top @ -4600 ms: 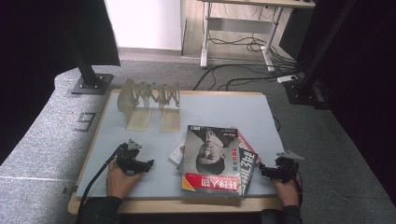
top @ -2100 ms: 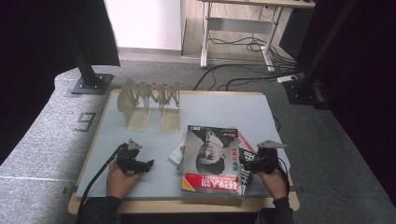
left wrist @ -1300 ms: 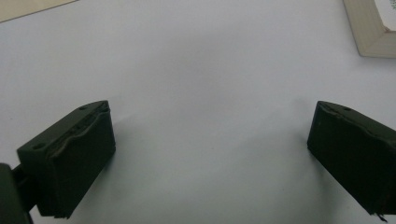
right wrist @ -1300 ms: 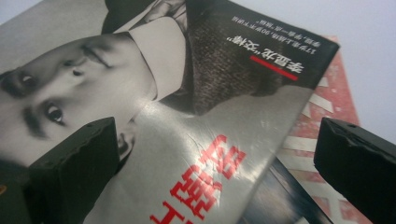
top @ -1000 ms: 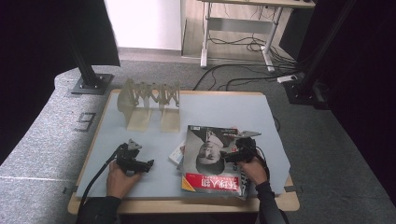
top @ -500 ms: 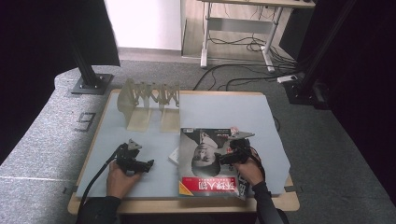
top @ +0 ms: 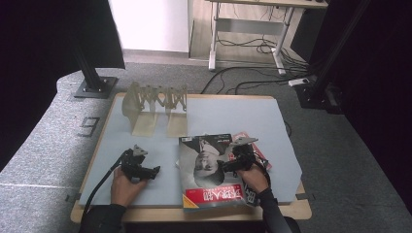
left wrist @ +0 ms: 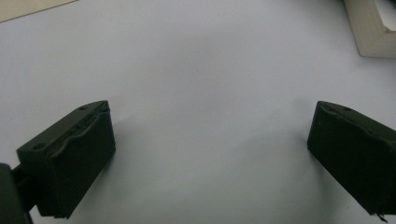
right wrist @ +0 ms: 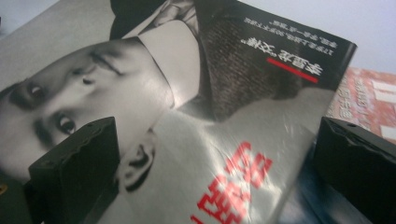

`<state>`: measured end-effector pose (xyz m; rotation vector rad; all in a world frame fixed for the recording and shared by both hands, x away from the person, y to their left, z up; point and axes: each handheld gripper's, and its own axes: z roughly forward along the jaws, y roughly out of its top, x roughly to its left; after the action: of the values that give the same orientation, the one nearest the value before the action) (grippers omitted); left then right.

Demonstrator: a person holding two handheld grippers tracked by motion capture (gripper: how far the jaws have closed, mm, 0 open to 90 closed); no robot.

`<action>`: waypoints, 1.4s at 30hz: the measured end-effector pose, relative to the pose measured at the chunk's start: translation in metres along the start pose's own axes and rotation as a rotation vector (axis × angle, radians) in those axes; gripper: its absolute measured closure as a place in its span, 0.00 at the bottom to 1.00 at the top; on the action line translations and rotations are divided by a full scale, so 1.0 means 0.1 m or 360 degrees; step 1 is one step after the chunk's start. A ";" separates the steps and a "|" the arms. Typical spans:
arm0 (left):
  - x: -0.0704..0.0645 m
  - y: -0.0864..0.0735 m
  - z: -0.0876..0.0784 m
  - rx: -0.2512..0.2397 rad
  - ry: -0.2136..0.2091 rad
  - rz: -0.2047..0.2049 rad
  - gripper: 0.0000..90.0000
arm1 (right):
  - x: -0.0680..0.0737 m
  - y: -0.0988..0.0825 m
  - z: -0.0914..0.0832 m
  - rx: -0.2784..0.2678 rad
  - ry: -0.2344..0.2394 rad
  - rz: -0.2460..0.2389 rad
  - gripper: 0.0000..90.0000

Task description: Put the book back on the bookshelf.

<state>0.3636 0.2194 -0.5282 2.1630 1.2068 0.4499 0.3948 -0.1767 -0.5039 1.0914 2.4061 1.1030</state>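
Note:
A black-and-white magazine [top: 206,170] with a face on its cover and red lettering lies at the front middle of the table. It partly covers a red magazine [top: 260,155]. My right gripper [top: 224,166] rests on top of the cover, pointing left. In the right gripper view the jaws stand wide apart over the cover [right wrist: 187,116] with nothing clamped between them, so the right gripper [right wrist: 212,135] is open; the red magazine [right wrist: 369,100] peeks out at the right. My left gripper [top: 151,171] lies on the mat at the front left, open and empty [left wrist: 212,121].
A pale wooden rack [top: 155,104] stands at the back left of the grey-blue mat [top: 233,116]. A pale beige corner [left wrist: 371,28] shows at the top right of the left gripper view. The table's wooden edge [top: 291,208] runs along the front.
My right gripper came from the table's right edge leftward onto the magazine. The top magazine has slid a little to the left. The left gripper has stayed put.

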 end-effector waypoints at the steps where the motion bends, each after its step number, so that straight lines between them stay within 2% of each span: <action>1: 0.00 0.00 0.00 0.0000 -0.0001 0.0000 0.01 | 0.00 -0.01 -0.02 0.0001 -0.0007 -0.0007 0.00; 9: 0.00 0.00 0.00 0.0000 -0.0001 0.0000 0.01 | 0.02 -0.18 -0.23 0.0006 -0.0030 0.0005 0.00; 25: 0.00 0.00 0.00 0.0001 0.0000 0.0001 0.01 | 0.29 -0.63 -0.65 0.0005 -0.0008 -0.0015 0.00; 32: 0.00 0.00 0.00 0.0000 0.0000 0.0000 0.01 | 0.38 -0.77 -0.78 0.0012 -0.0005 -0.0021 0.00; 42: 0.00 0.00 0.00 0.0000 -0.0001 -0.0001 0.01 | 0.41 -0.91 -0.92 0.0019 0.0000 0.0004 0.00</action>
<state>0.3636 0.2193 -0.5282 2.1627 1.2072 0.4489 0.2718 -0.2340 -0.5076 1.0988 2.4149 1.0909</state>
